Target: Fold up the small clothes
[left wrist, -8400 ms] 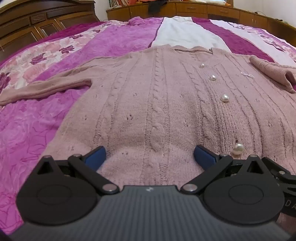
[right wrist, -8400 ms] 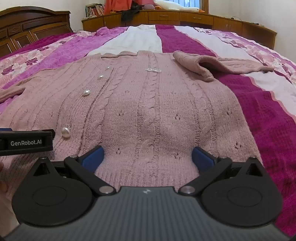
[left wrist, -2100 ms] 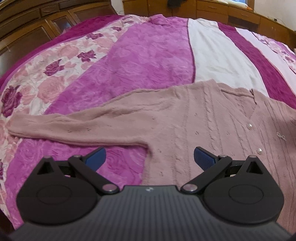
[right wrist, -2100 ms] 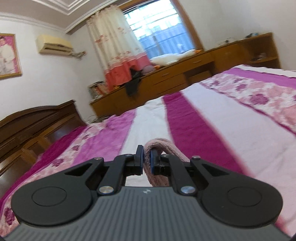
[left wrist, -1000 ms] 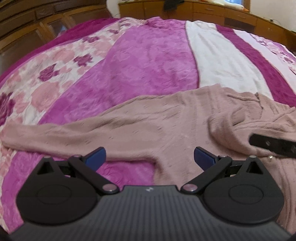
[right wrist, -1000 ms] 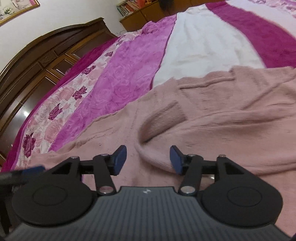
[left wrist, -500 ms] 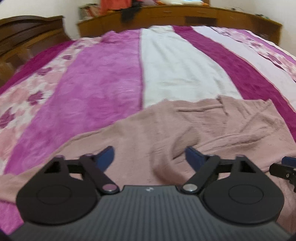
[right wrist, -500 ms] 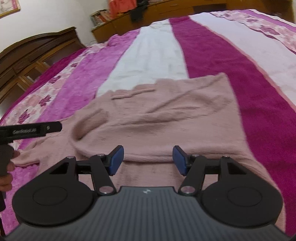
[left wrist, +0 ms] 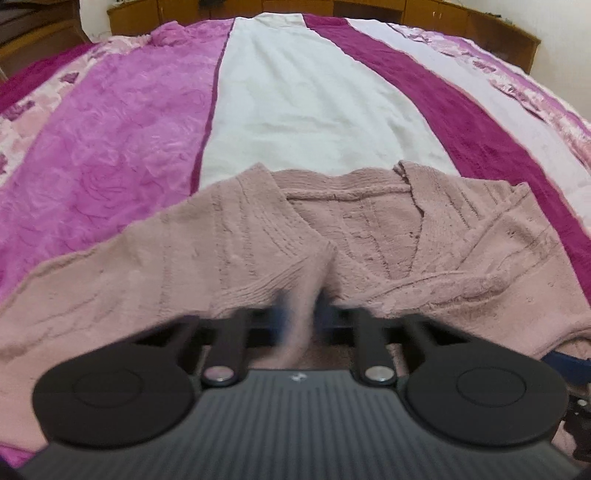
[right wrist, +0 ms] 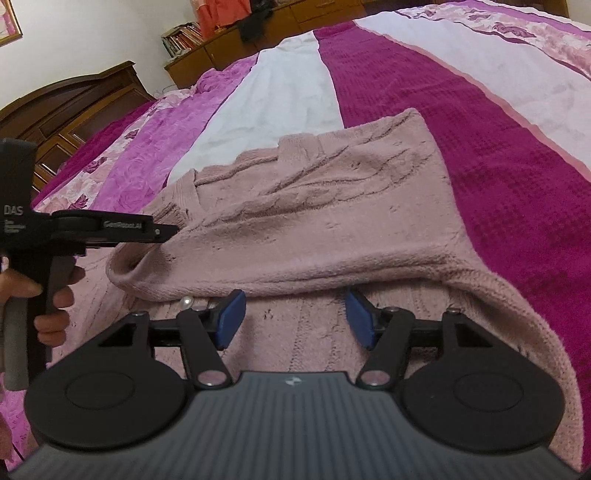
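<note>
A dusty-pink knitted cardigan [left wrist: 369, 236] lies on the bed, one sleeve folded across its body [right wrist: 332, 206]. My left gripper [left wrist: 300, 314] is shut on a raised fold of its knit just below the neckline, and its fingertips are blurred. In the right wrist view that left gripper [right wrist: 162, 230] reaches in from the left, held by a hand [right wrist: 55, 299]. My right gripper [right wrist: 295, 319] stands open low over the cardigan's body, right in front of the folded sleeve's edge, with nothing pinched between its blue pads [right wrist: 231, 319]. A pearl button [right wrist: 186, 302] shows beside them.
The striped bedspread [left wrist: 314, 92] in magenta, white and pink stretches far beyond the cardigan. A dark wooden headboard [right wrist: 74, 99] rises at the left, and low wooden cabinets [left wrist: 406, 7] run along the far wall.
My left gripper slid in toward the neckline and its jaws came together on a fold of the cardigan. The right gripper sank closer to the folded sleeve, jaws a little wider.
</note>
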